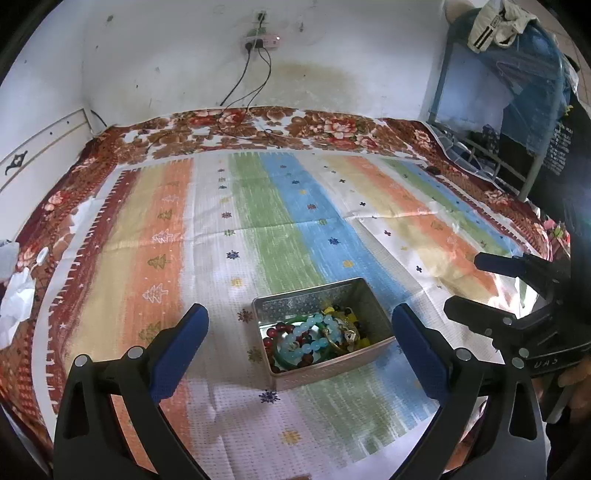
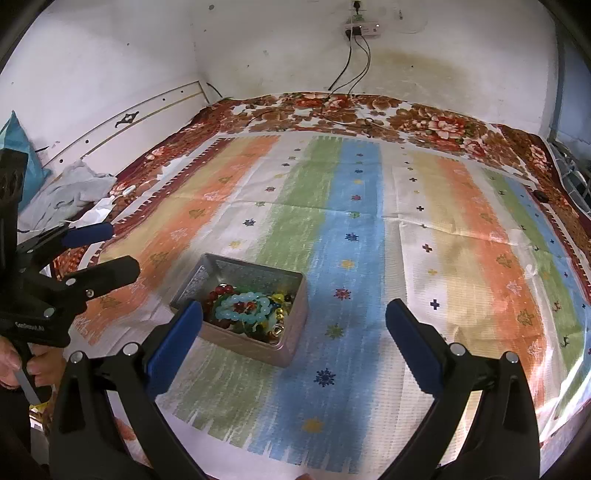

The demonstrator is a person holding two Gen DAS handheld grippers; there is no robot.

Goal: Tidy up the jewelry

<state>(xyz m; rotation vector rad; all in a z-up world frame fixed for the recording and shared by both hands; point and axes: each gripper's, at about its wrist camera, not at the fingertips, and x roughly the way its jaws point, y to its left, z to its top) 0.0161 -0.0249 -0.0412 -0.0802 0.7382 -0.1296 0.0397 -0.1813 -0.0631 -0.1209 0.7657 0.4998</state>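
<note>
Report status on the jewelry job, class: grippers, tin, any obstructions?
Left gripper and right gripper open, empty. Metal tin on striped cloth, lidless, holding beaded bracelets. Nothing in the way.

A striped cloth [image 1: 295,221] in orange, green, blue, cream and white, dotted with small stars and trees, lies spread flat over a floral blanket [image 1: 325,127] of red and brown roses. The blanket shows as a border along the far edge and both sides. Behind it stands a stained white wall [image 1: 166,55] with a power strip [image 2: 364,28] fixed high up; two black cables [image 2: 354,62] hang from it down onto the blanket. At the left, a white headboard [image 2: 122,122] with a dark ornament runs along the bed, with crumpled grey cloth [image 2: 70,192] and white paper [image 1: 16,295] beside it. At the right stands a blue metal frame [image 1: 443,74], with a pale jacket [image 1: 495,22] draped on top.
</note>
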